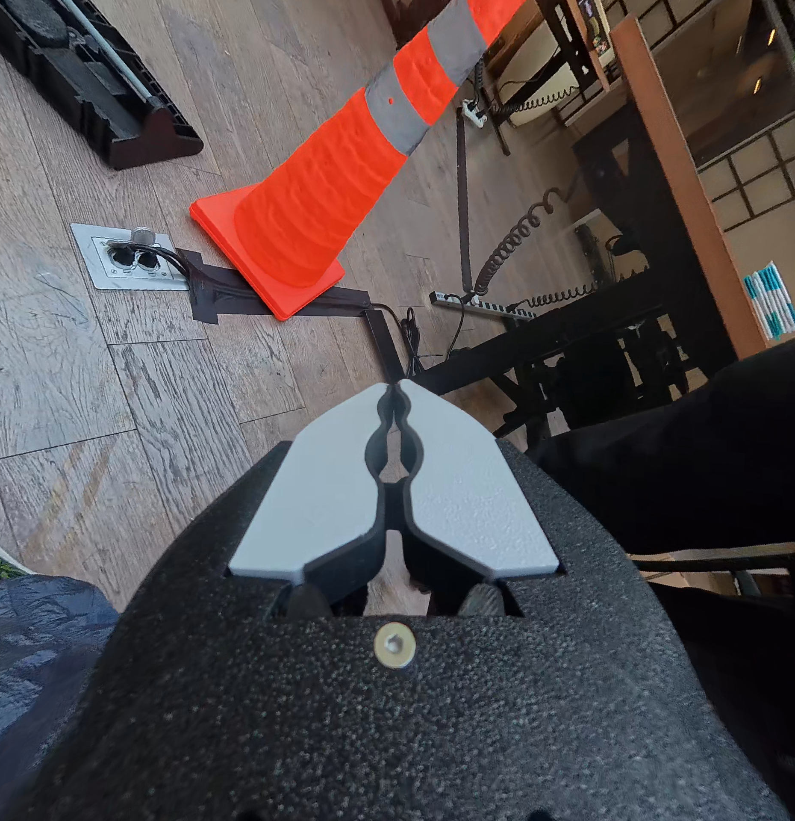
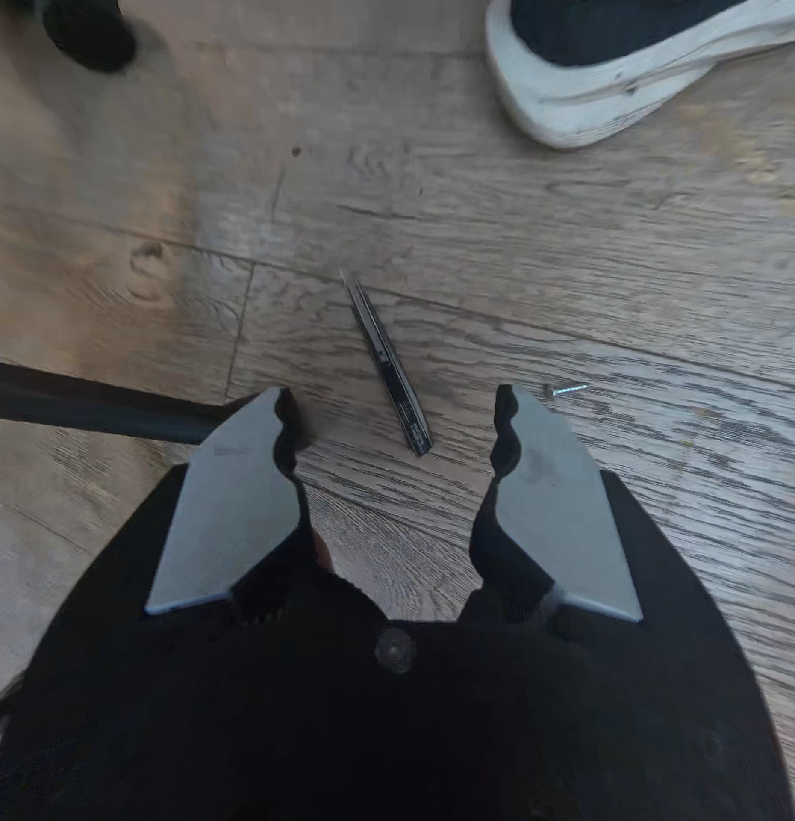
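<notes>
My right gripper (image 2: 393, 395) is open and hovers low over the wooden floor (image 2: 564, 288). A thin black pointed tool, like tweezers (image 2: 387, 360), lies on the floor between and just ahead of the fingertips, touching neither pad. A small metal screw (image 2: 569, 390) lies beside the right fingertip. My left gripper (image 1: 395, 388) is shut with nothing between its pads, held above the floor and facing an orange traffic cone (image 1: 316, 200) with grey bands.
A white-soled dark shoe (image 2: 609, 84) rests on the floor at the top right. A black strip (image 2: 89, 404) runs in from the left. A floor socket plate (image 1: 129, 257), taped cables (image 1: 253, 297), a power strip (image 1: 480, 306), black table legs (image 1: 542, 351) and a black case (image 1: 89, 80) surround the cone. One gripper's finger ends stand about 50 centimeters off the other's.
</notes>
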The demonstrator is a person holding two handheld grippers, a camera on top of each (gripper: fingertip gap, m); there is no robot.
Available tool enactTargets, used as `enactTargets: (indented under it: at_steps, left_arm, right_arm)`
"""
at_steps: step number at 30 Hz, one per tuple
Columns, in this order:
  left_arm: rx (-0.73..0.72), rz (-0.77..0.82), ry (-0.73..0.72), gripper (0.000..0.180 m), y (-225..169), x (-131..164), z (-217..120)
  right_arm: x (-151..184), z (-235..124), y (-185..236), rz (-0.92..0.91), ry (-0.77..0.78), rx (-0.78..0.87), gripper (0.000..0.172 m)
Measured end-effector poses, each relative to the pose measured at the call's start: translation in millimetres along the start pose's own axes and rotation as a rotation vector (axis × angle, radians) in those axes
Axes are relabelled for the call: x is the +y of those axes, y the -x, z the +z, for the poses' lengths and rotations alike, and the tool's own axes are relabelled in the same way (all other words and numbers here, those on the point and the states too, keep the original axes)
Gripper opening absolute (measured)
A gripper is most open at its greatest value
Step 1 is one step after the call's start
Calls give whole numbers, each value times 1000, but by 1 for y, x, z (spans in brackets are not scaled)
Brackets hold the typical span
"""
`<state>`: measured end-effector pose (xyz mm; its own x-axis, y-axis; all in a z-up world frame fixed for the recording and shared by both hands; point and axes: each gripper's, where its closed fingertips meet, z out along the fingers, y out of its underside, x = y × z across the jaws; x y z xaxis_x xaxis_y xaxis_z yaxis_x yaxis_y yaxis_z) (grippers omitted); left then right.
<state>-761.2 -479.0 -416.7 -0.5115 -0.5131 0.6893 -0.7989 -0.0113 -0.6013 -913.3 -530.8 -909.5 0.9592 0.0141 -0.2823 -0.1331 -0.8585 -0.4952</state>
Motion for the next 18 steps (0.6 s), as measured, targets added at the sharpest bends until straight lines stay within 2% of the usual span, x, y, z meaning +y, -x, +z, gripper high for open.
enactTargets:
  at_steps: [3,6,11,16,18]
  left_arm:
    - [42,-63,-72,0,-3,-3,-9]
    - [77,-128,-138,0,-3,-6,-19]
    - [100,-190,-216,0,-2,-8,-31]
    - [101,-217,-212,0,-2,-1,-31]
    - [95,-216,-203,0,-2,2,-30]
  right_arm:
    - [27,34,-2,-71,128,73,98]
    - [47,57,-5,-79,223,86,88]
    - [86,83,2,-182,441,66,88]
    - [79,93,-8,-342,449,182,86]
    - [80,94,-7,-367,459,190,90]
